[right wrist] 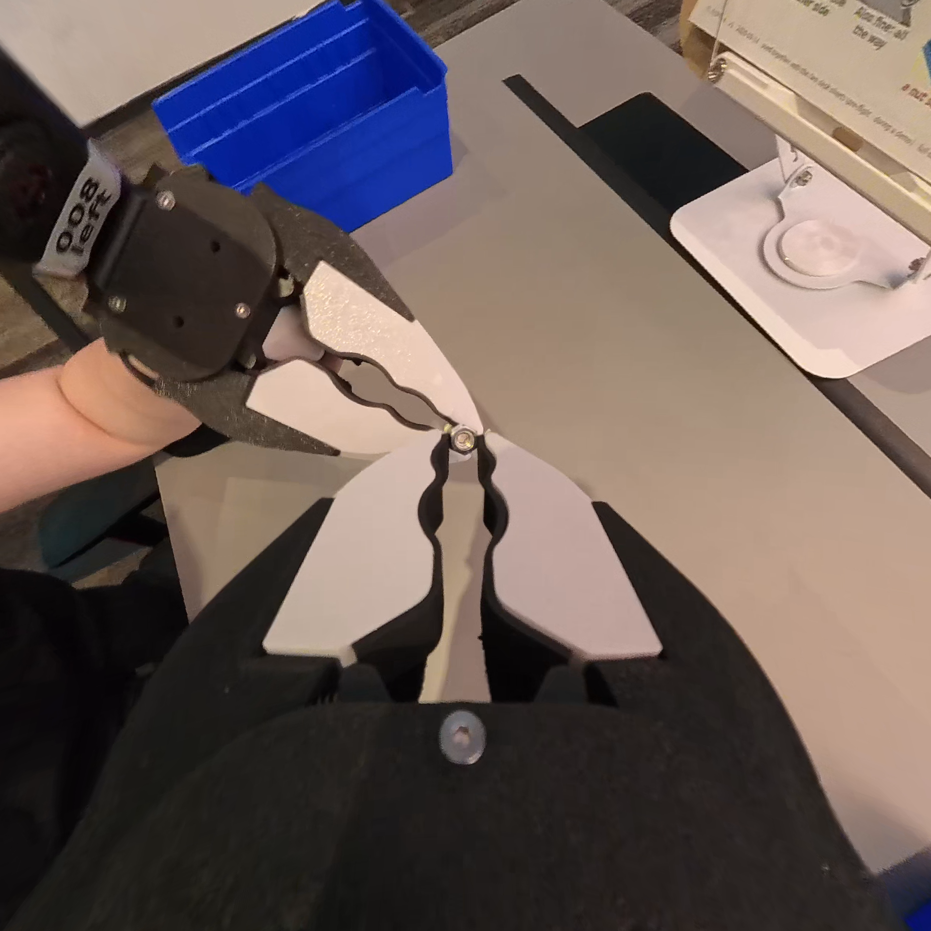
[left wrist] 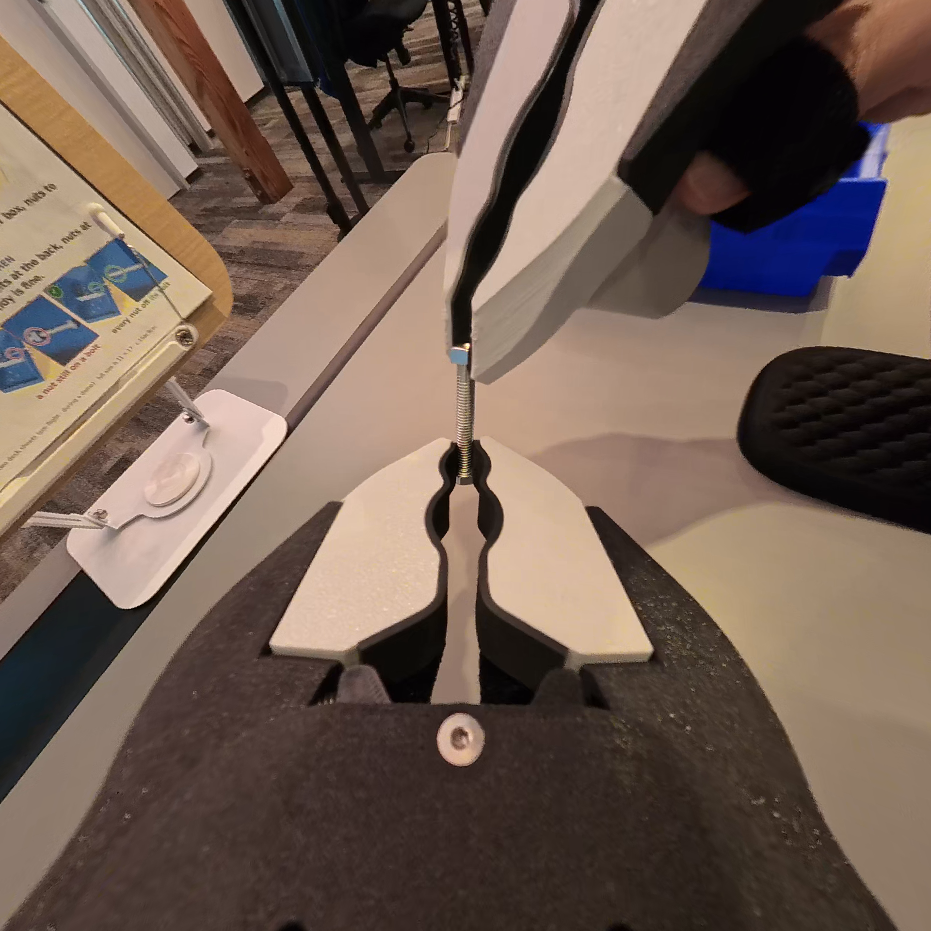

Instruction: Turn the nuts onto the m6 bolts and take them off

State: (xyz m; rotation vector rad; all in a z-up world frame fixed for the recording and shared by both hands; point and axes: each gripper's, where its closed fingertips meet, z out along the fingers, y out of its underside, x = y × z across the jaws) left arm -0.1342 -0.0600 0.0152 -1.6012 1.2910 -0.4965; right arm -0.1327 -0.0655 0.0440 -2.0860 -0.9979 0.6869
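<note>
In the left wrist view my left gripper (left wrist: 464,446) is shut on the head end of a silver threaded bolt (left wrist: 463,413) and holds it above the grey table (left wrist: 629,403). The bolt points away, and a silver nut (left wrist: 459,355) sits at its far tip. My right gripper (left wrist: 461,347) comes down from above and pinches that nut. In the right wrist view my right gripper (right wrist: 462,446) is shut on the nut (right wrist: 462,442), seen end-on. The left gripper (right wrist: 453,427) reaches in from the left, its tips touching below the nut.
A blue bin (right wrist: 322,116) stands on the table behind the left gripper. An instruction sheet on a wooden stand (left wrist: 90,302) with a white base plate (left wrist: 176,493) is at the table's edge. A black mesh pad (left wrist: 846,443) lies at the right. A hand (right wrist: 101,403) holds the left gripper. The grippers are tip to tip, or close to it.
</note>
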